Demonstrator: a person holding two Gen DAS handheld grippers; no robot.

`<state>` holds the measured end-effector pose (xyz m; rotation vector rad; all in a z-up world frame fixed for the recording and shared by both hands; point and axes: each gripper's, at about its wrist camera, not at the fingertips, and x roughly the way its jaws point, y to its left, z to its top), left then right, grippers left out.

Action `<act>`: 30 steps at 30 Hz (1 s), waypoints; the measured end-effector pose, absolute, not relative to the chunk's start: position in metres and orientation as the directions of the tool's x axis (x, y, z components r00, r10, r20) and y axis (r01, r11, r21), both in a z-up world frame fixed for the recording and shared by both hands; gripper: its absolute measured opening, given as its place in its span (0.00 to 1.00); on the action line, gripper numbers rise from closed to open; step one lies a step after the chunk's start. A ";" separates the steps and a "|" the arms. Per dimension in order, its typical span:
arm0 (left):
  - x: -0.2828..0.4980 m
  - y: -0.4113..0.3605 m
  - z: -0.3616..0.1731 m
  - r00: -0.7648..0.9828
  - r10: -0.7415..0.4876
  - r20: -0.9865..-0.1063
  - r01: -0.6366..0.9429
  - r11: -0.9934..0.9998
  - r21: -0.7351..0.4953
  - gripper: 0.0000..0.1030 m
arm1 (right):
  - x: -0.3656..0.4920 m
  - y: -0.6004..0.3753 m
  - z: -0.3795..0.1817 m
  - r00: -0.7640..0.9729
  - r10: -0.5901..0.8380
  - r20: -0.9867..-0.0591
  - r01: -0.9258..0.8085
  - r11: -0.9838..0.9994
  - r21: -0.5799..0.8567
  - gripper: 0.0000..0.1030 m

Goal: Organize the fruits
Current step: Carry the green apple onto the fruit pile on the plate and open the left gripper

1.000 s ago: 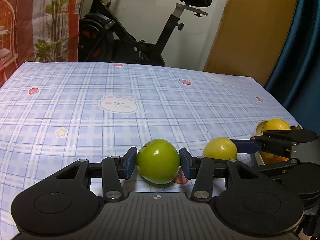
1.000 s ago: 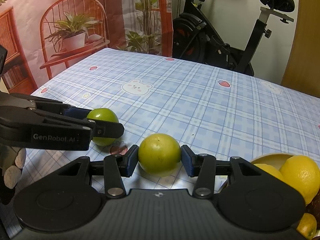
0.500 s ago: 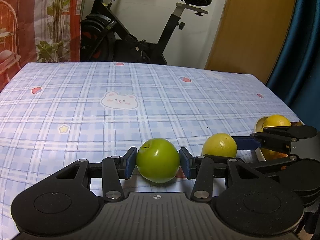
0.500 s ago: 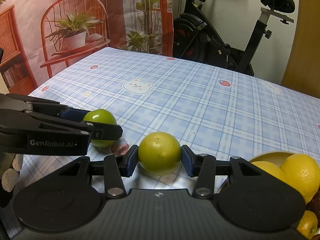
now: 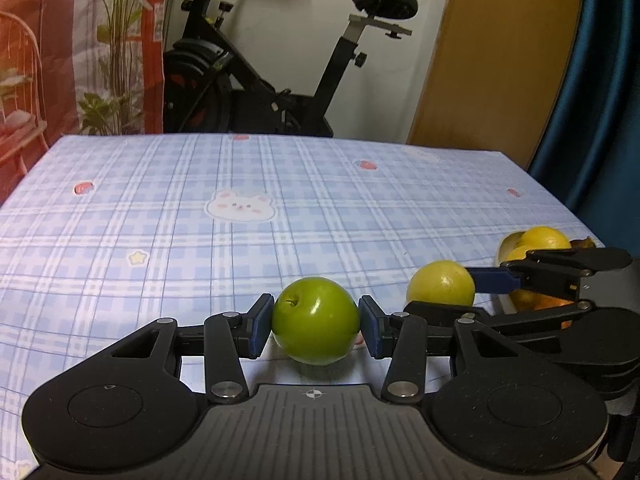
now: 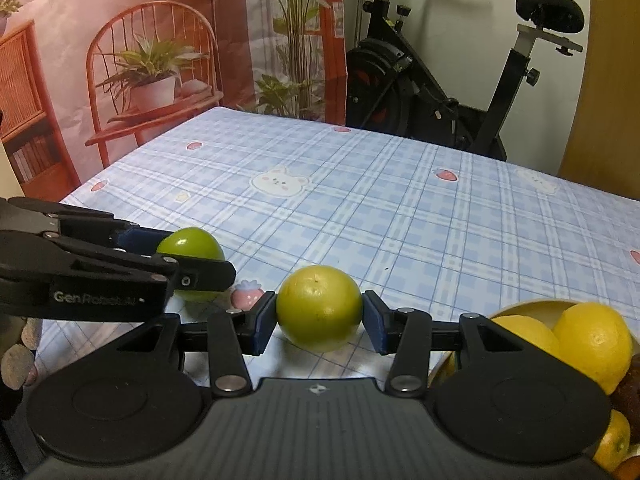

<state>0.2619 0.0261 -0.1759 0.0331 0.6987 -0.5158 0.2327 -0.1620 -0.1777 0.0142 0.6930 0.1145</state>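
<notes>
— Glossy green skin first: what is your left gripper (image 5: 316, 322) carrying?

— A round, shiny green apple (image 5: 316, 320) with a small stem dimple at its upper left. Your blue pads (image 5: 262, 326) press on both of its sides, so the jaws are pinching it. It sits low over the blue-and-white plaid tablecloth (image 5: 280, 208), near its front edge; whether it touches the cloth, you cannot tell from here.

— And your right gripper (image 6: 319, 318)?

— It pinches a duller, yellow-green round fruit (image 6: 319, 308) with a tiny dark mark on top and faint speckles. The blue pads (image 6: 372, 326) touch it left and right. It too is just above the cloth, near the front edge.

— How do the two fruits lie to each other?

— Side by side, near but apart. In your right wrist view the green apple (image 6: 192, 256) sits to the left, half hidden by the left gripper's black finger. In your left wrist view the yellow-green fruit (image 5: 440, 284) lies to the right, and beyond it the right gripper's fingers (image 5: 560, 268).

— Where are the other fruits?

— In a pale yellow bowl (image 6: 524, 306) at your right, just beside the right gripper. Two bright yellow lemons (image 6: 592, 336) fill it; an orange fruit (image 6: 612, 444) and something brown show at the edge, too cropped to name.

— Any writing?

— White letters on the side of your left gripper read "GenRobot" (image 6: 94, 298), with a blurred ending. The cloth carries printed bear faces (image 6: 280, 180) and strawberries (image 6: 446, 175), no words.
</notes>
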 end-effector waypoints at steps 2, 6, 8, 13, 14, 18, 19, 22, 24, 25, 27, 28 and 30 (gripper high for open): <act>0.259 0.027 -0.172 0.652 -0.446 -0.613 0.464 0.874 -0.143 0.47 | 0.229 -0.163 -0.176 0.769 0.108 -0.630 -0.096 0.994 0.053 0.47; 0.253 0.026 -0.162 0.659 -0.453 -0.600 0.461 0.874 -0.155 0.47 | 0.214 -0.168 -0.168 0.793 0.106 -0.600 -0.085 0.994 0.064 0.47; 0.249 0.025 -0.157 0.661 -0.462 -0.592 0.463 0.871 -0.164 0.47 | 0.205 -0.171 -0.164 0.805 0.106 -0.584 -0.080 0.994 0.070 0.47; 0.239 0.013 -0.145 0.661 -0.474 -0.582 0.479 0.863 -0.159 0.47 | 0.182 -0.183 -0.155 0.828 0.099 -0.552 -0.057 0.994 0.094 0.47; 0.237 0.010 -0.142 0.660 -0.480 -0.578 0.485 0.860 -0.160 0.47 | 0.177 -0.186 -0.153 0.833 0.099 -0.544 -0.052 0.994 0.100 0.47; 0.230 -0.006 -0.135 0.643 -0.503 -0.578 0.506 0.845 -0.172 0.47 | 0.162 -0.202 -0.147 0.843 0.085 -0.531 -0.022 0.992 0.124 0.47; 0.229 -0.010 -0.135 0.641 -0.504 -0.579 0.510 0.843 -0.169 0.47 | 0.158 -0.207 -0.146 0.844 0.080 -0.530 -0.013 0.991 0.130 0.47; 0.226 -0.025 -0.132 0.633 -0.520 -0.574 0.528 0.832 -0.171 0.47 | 0.146 -0.218 -0.144 0.848 0.072 -0.526 0.000 0.991 0.136 0.47; 0.224 -0.034 -0.132 0.622 -0.531 -0.575 0.541 0.823 -0.174 0.47 | 0.138 -0.226 -0.144 0.850 0.067 -0.523 0.009 0.990 0.141 0.47; 0.223 -0.040 -0.132 0.616 -0.536 -0.578 0.550 0.817 -0.173 0.47 | 0.133 -0.230 -0.144 0.852 0.064 -0.520 0.014 0.989 0.144 0.47; 0.220 -0.050 -0.133 0.602 -0.545 -0.584 0.568 0.806 -0.167 0.47 | 0.125 -0.236 -0.143 0.855 0.057 -0.515 0.024 0.989 0.149 0.47; 0.218 -0.055 -0.133 0.593 -0.550 -0.588 0.578 0.799 -0.165 0.47 | 0.121 -0.240 -0.143 0.858 0.052 -0.512 0.031 0.988 0.151 0.47; 0.215 -0.064 -0.135 0.577 -0.558 -0.596 0.596 0.787 -0.159 0.47 | 0.115 -0.248 -0.143 0.860 0.041 -0.508 0.046 0.986 0.157 0.47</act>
